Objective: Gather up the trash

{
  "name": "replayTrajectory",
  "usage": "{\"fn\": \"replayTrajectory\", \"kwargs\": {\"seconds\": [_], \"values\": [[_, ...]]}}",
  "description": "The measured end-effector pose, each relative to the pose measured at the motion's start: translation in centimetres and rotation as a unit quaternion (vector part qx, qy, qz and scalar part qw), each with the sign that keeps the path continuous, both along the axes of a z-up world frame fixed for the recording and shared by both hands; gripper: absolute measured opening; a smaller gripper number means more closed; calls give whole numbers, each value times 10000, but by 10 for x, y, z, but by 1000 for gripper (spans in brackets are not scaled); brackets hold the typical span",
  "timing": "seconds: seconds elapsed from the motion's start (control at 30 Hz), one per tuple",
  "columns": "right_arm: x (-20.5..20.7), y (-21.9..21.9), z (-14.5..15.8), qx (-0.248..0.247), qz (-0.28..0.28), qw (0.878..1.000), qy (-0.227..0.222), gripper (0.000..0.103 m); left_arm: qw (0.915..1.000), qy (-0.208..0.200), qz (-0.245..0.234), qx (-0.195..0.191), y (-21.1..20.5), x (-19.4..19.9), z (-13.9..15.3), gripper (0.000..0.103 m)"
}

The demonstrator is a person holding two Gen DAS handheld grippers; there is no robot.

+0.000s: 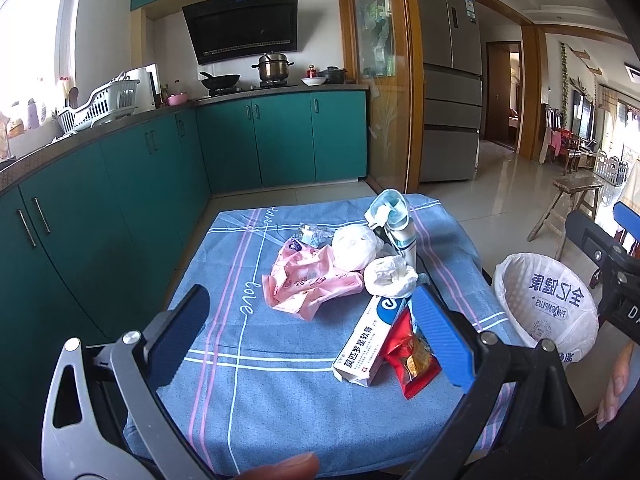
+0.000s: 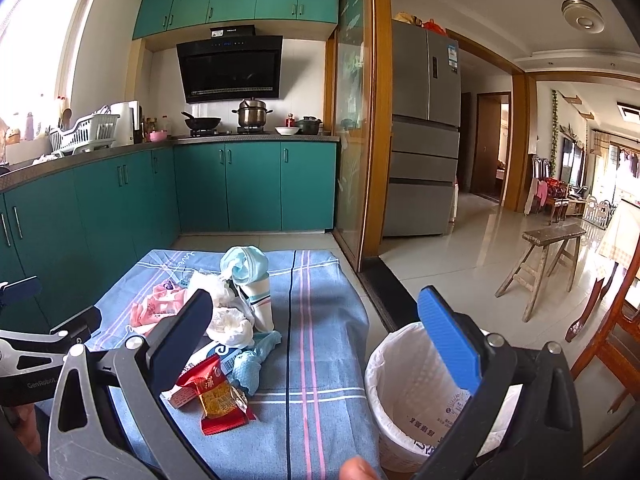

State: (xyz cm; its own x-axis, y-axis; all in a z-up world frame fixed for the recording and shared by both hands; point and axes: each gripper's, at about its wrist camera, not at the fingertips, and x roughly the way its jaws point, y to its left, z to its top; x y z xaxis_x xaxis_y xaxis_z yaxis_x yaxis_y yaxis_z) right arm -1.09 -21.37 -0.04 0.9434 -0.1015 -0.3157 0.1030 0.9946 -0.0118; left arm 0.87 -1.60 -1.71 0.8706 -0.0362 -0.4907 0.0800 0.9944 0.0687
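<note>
Blue checked cloth (image 1: 248,400) covers the bench and fills the lower middle of both views, its near edge cut off behind the grippers. At the lower right stands a white-lined trash bin (image 2: 404,392), just beside the bench; its bottom is hidden. Trash lies heaped at centre frame: a pink wrapper (image 1: 304,280), a white ointment box (image 1: 362,340) partly under a red snack packet (image 1: 412,364), crumpled white tissues (image 1: 390,276) and a pale blue mask (image 1: 386,204) draped on a container I cannot identify. The left gripper (image 1: 310,340) hangs over the bench, jaws wide apart, holding nothing, right pad just by the packet. The right gripper (image 2: 320,340) is likewise spread wide and empty, one pad above the bin
</note>
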Motion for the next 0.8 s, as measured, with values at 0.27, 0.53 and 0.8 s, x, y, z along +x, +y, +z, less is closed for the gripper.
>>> {"fn": "replayTrajectory", "kwargs": {"seconds": [0.27, 0.53, 0.8], "values": [[-3, 1, 5, -26, -17, 10000, -89, 100, 9998, -149, 78, -106, 5, -2, 6, 100], [-3, 0, 6, -57, 9, 9999, -95, 100, 9997, -222, 4, -111, 4, -3, 9, 100], [-4, 1, 7, -37, 34, 9999, -97, 100, 9994, -247, -53, -226, 8, -2, 10, 100]]}}
